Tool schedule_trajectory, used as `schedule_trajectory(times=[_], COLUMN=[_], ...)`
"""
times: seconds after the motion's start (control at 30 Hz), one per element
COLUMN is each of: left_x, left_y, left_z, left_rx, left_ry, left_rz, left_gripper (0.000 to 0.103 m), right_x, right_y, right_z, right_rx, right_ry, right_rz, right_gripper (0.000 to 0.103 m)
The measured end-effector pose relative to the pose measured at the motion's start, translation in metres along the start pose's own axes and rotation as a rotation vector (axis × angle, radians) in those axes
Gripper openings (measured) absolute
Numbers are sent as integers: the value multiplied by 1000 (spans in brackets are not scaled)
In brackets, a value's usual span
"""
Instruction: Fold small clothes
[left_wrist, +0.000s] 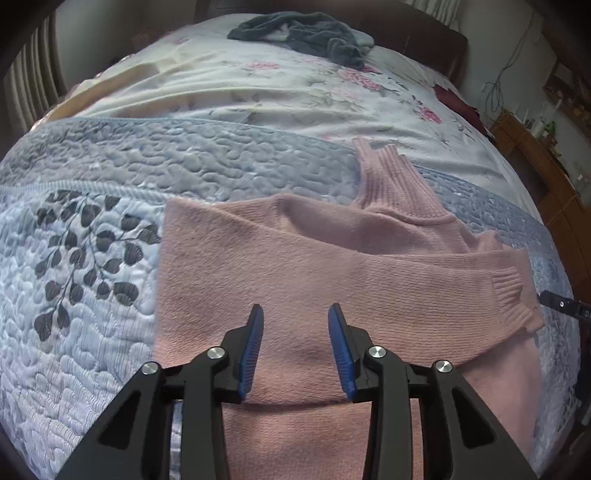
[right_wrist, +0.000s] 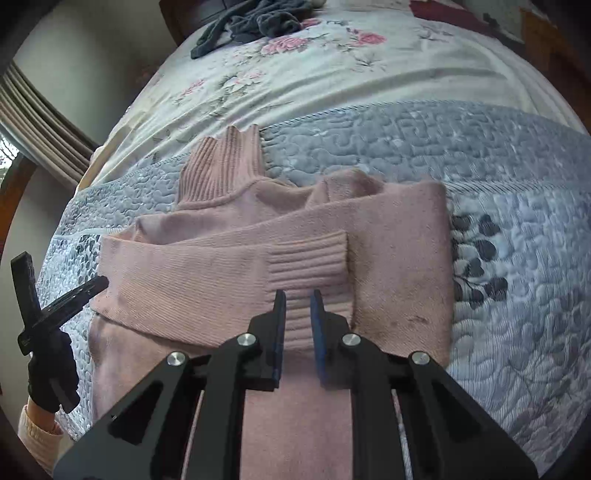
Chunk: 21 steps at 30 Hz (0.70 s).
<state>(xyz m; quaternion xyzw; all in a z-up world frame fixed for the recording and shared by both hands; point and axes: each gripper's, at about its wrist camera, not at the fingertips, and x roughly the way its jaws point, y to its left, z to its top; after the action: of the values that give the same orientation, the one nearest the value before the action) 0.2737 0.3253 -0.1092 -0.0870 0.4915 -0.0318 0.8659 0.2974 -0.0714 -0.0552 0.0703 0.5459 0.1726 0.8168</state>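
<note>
1. Pink sweater (left_wrist: 280, 266) lies flat on the bed's quilted blue coverlet (left_wrist: 92, 295), turtleneck collar (left_wrist: 388, 177) pointing away from me toward the floral sheet (left_wrist: 258, 96). Both sleeves are already crossed over the chest, making a band across the body.
2. My left claw (left_wrist: 295, 314) hovers over the lower middle of the sweater, jaws wide, nothing between the blue pads; I can't tell if it touches the knit.
3. My right claw (right_wrist: 298, 299) is over the ribbed cuff (right_wrist: 306, 266) of the upper sleeve, jaws narrow but with a gap showing, gripping nothing that I can see.
4. Key relation: the sweater's long axis runs from hem, under and behind both claws, out to the collar ahead. The folded sleeve band lies crosswise, just in front of the claws.
5. My judgement: the next fold is hem-to-collar, so both claws would need to drop back to the hem, which is out of both views. Neither is clearly nearer.
6. Risk: the loose cuff may slide off when the body is lifted.
7. Dark grey garment (left_wrist: 306, 33) waits at the far end of the bed, well apart.
</note>
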Motion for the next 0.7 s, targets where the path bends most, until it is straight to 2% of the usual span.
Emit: schedule_trajectory(times=[0.07,0.2,0.27,0.4,0.5,0.57,0.63,0.67,0.7], left_x=[12,34,41,44,39,29,20,19,20], left_y=[-10,-7,-1,10,5,-3,-14,-20,-26], left_z=[1,-6,-9,-9,-3,8,27,39,51], left_rx=[17,7,5,-38,-27,-13,14,30,49], left_ry=[25,70,78,80,91,66,17,-3,-21], left_rz=[2,16,24,-25,-2,-33,-41,-40,-30], left_gripper=[39,39,39,39,39,39,40,42,45], right_x=[14,44,54,59,54,46,41,42,46], right_y=[5,-5,-14,-20,-12,-3,7,11,15], right_z=[4,3,-4,-9,-1,9,27,39,52], right_rx=[-12,8,14,8,-21,-56,-77,-77,-76], right_ry=[35,105,135,144,157,134,102,90,85], right_rz=[8,-72,-73,-47,-53,-17,12,25,42], right_gripper=[15,15,12,12,13,17,25,34,37])
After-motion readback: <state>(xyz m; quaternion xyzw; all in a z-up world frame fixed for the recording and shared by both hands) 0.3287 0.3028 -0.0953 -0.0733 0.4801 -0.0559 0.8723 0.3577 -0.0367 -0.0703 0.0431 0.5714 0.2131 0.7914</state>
